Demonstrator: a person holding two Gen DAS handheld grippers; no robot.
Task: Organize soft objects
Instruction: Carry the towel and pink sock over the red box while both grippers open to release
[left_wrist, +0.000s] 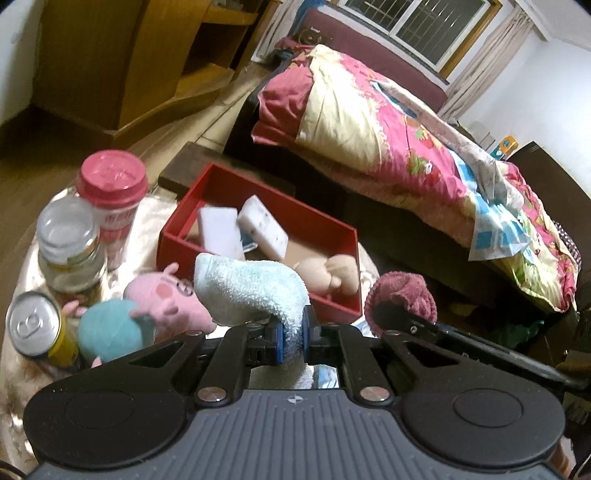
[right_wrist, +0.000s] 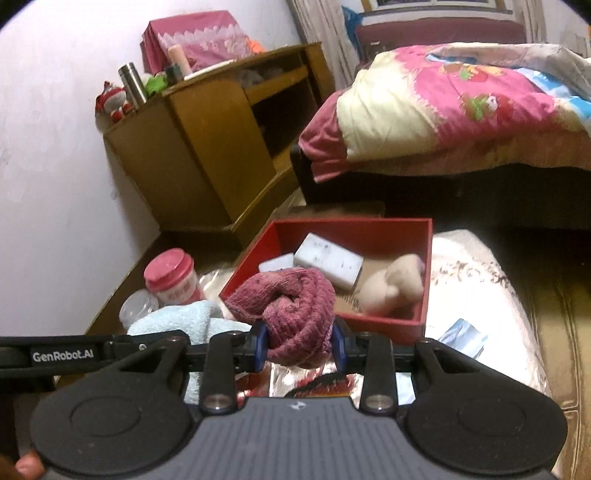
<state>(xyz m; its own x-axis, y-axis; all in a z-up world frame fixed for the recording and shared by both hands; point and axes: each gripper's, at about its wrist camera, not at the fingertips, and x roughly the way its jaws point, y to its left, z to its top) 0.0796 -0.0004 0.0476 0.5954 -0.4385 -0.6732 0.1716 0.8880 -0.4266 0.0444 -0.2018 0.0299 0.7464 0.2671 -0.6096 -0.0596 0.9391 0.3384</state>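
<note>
Now we have both claws loaded: our left gripper (left_wrist: 293, 334) is pinched tight on a pale blue terry cloth (left_wrist: 251, 291), its free end arching up over the near wall of the open red box (left_wrist: 258, 192). Our right gripper (right_wrist: 301, 349) clamps a bunched maroon knitted cloth (right_wrist: 291, 310), held up just in front of that same box. Inside it we see two white sponge blocks (right_wrist: 327, 260) and a beige plush toy (right_wrist: 391, 288). Left of the box, on the shiny table cover (right_wrist: 476, 280), sit a pink pig plush (left_wrist: 166, 299), a pink-lidded cup (left_wrist: 112, 184), a clear jar (left_wrist: 70, 251) and a yellow drink can (left_wrist: 37, 328).
</note>
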